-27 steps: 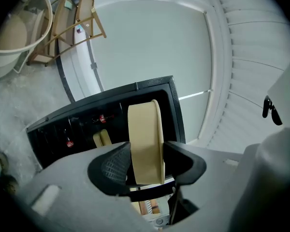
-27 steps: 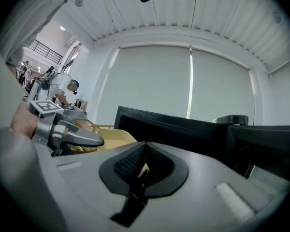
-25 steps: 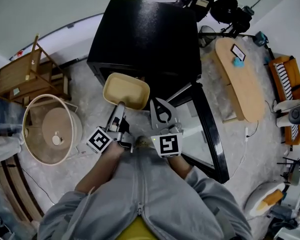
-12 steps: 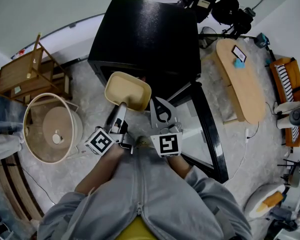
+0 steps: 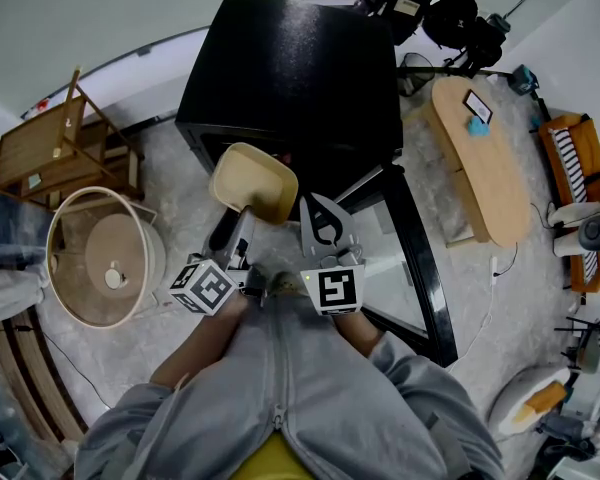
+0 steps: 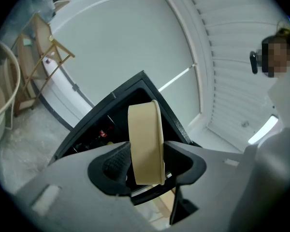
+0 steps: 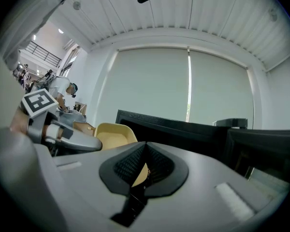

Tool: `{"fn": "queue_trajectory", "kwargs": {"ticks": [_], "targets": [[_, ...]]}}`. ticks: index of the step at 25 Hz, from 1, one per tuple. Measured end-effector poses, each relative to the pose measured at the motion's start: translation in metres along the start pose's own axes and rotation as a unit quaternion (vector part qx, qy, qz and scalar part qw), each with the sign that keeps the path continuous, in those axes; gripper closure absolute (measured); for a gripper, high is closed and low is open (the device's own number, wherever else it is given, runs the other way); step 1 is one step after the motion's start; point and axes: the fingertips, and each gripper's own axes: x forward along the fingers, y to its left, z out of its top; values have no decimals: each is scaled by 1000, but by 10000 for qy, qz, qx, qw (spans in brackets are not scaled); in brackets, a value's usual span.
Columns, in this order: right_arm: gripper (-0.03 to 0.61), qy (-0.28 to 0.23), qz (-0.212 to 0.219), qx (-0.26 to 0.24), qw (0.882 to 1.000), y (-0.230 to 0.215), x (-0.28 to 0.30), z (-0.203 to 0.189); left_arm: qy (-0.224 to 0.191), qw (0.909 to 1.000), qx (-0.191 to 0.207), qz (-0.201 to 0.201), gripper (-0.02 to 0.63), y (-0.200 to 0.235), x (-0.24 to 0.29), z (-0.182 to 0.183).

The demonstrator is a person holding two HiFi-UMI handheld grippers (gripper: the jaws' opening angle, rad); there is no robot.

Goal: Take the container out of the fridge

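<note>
A beige open-topped container (image 5: 253,181) hangs just in front of the black fridge (image 5: 290,78), outside its dark opening. My left gripper (image 5: 242,211) is shut on its near rim. In the left gripper view the container's wall (image 6: 145,134) stands edge-on, pressed between the two pads of the left gripper (image 6: 146,161). My right gripper (image 5: 313,206) is beside it to the right, shut and empty. In the right gripper view the pads of the right gripper (image 7: 145,151) touch, and the container (image 7: 111,134) shows behind them at the left.
The fridge door (image 5: 412,268) stands open to the right of my right gripper. A round beige tub (image 5: 105,258) and a wooden rack (image 5: 50,148) are on the left. An oval wooden table (image 5: 480,158) lies at the right.
The left gripper's marker cube has turned and slipped slightly toward my body, tilting the container a little. The right gripper has not moved.
</note>
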Motion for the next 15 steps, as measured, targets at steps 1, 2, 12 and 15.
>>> {"fn": "queue_trajectory", "kwargs": {"ticks": [1, 2, 12, 15], "targets": [[581, 6, 4, -2, 10000, 1, 0, 0, 108, 9995, 289, 81, 402, 1, 0, -1], [582, 10, 11, -4, 10000, 1, 1, -1, 215, 9979, 584, 167, 402, 1, 0, -2], [582, -54, 3, -27, 10000, 7, 0, 2, 691, 9542, 2839, 638, 403, 0, -2, 2], [583, -39, -16, -64, 10000, 9, -3, 3, 694, 9395, 3304, 586, 403, -9, -1, 5]]}}
